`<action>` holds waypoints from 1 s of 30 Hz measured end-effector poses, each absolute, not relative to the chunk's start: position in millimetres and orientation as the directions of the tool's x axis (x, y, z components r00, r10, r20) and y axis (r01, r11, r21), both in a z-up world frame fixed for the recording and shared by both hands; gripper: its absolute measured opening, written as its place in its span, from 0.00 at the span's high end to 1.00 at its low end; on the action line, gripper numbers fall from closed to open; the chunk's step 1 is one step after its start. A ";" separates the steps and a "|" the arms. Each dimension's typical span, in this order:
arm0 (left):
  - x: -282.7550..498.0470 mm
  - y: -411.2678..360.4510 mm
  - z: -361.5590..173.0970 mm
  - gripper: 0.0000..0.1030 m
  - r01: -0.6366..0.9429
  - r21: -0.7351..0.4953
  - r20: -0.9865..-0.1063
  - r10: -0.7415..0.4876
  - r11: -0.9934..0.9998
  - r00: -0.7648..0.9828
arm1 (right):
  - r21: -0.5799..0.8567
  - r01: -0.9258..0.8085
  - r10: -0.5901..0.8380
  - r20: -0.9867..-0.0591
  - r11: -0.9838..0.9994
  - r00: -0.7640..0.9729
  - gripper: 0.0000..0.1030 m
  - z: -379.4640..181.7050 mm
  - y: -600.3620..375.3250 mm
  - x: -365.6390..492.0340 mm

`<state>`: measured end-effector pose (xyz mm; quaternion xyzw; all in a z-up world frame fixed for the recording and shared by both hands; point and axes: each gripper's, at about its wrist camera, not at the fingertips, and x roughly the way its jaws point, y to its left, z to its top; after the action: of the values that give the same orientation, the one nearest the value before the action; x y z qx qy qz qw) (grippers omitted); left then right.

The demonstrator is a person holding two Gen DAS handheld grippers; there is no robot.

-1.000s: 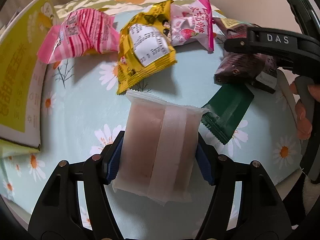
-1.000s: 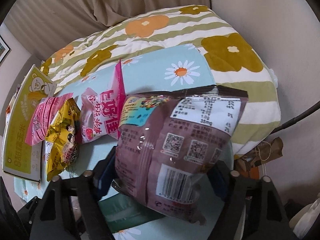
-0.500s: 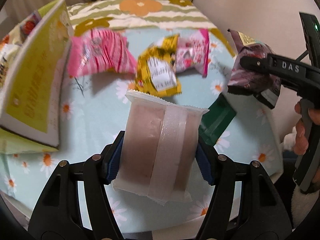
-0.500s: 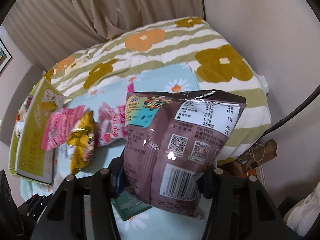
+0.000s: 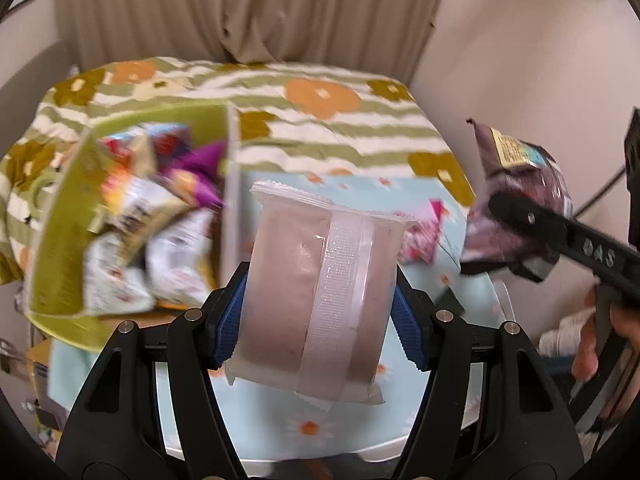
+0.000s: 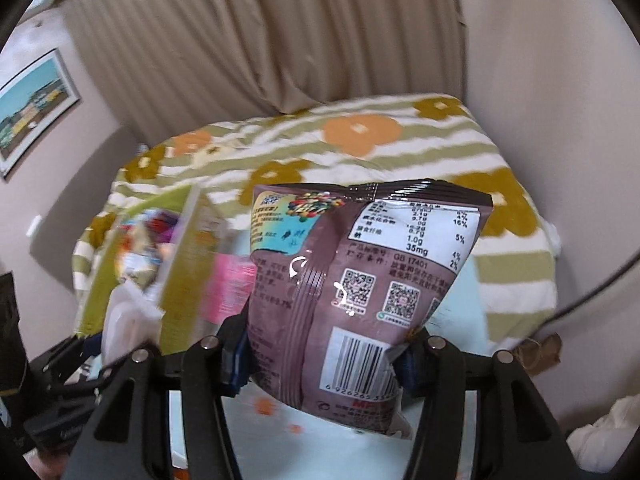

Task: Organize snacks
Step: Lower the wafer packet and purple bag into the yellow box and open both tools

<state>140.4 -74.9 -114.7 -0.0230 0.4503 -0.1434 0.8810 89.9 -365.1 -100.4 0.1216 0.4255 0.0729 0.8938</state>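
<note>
A striped flowered bedspread (image 5: 280, 128) lies behind the bench (image 5: 416, 432) with its daisy cloth. On the left stands a green box (image 5: 60, 240) full of snack packets. The right gripper (image 6: 322, 364) has its fingers pinching a purple snack bag (image 6: 360, 280) above the bench; the left gripper (image 5: 316, 312) pinches a pale wrapped bar (image 5: 312, 300) beside the box
</note>
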 end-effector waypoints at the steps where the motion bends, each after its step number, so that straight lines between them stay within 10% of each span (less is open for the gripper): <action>1: 143.2 -62.9 -109.0 0.40 0.218 -0.169 -0.782 -0.265 0.961 0.564 | 0.280 -0.044 0.245 -0.737 0.959 0.630 0.50 -95.6 -355.6 91.3; 22: 217.6 138.0 -145.7 0.40 0.041 -0.107 -0.839 -0.113 0.993 0.532 | 0.347 -0.249 0.427 -0.741 0.904 0.518 0.50 -99.7 -143.3 139.8; 27: 217.8 145.8 -144.1 0.04 0.072 -0.100 -0.825 -0.123 0.992 0.552 | 0.344 -0.229 0.414 -0.763 0.910 0.496 0.50 -111.9 -123.3 140.4; 30: 214.8 150.1 -144.0 0.04 0.080 -0.083 -0.825 -0.114 0.993 0.554 | 0.344 -0.218 0.408 -0.776 0.913 0.482 0.50 -116.5 -117.7 139.8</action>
<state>214.8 150.1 -144.0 -0.0180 0.4690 -0.0549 0.8813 139.8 -117.7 -116.5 0.0998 0.4750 0.1829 0.8550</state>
